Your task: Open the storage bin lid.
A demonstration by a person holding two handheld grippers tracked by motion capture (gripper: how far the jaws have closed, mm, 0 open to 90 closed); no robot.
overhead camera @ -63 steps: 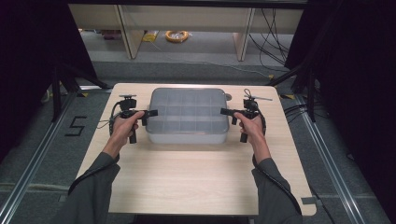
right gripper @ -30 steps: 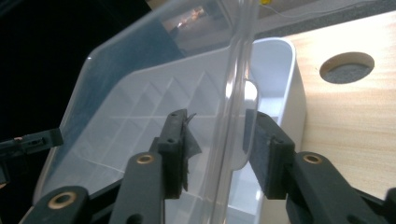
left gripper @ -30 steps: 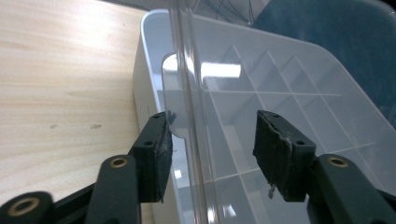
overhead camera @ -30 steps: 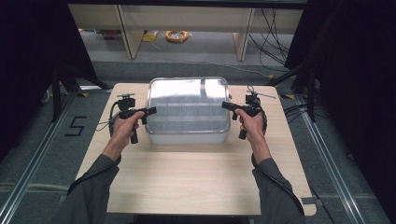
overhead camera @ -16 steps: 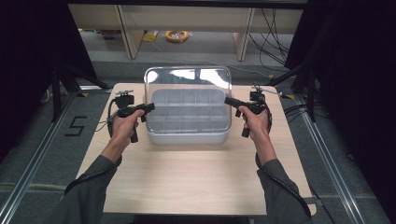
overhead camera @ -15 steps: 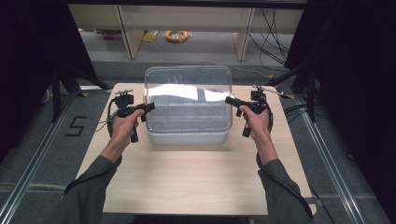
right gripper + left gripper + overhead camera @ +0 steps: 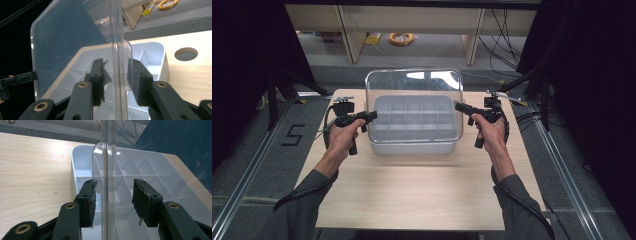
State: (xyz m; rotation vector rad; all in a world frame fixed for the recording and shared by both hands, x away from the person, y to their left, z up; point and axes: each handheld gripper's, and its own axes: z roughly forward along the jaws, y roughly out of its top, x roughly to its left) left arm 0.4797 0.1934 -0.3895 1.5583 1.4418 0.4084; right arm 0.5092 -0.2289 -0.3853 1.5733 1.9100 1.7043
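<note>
clear lid (image 7: 414, 82) raised upright over white divided box (image 7: 412, 125) on table (image 7: 412, 190), left gripper (image 7: 371, 116) and right gripper (image 7: 458, 106) at its side edges, both spread around lid tabs, pads not clamping.

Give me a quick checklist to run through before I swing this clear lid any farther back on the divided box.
1. Left tongs straddle the lid's edge: ok, the clear lid passes between the pads, with a gap on both sides.
2. Right tongs straddle the opposite edge: ok, lid between the pads, not visibly clamped.
3. Lid raised off the white box: ok, it stands roughly upright at the far side.
4. Compartments free of parts: ok for the ones in view.
5. Table space behind the box for the lid: cannot tell.
6. Hinge state: cannot tell.
</note>
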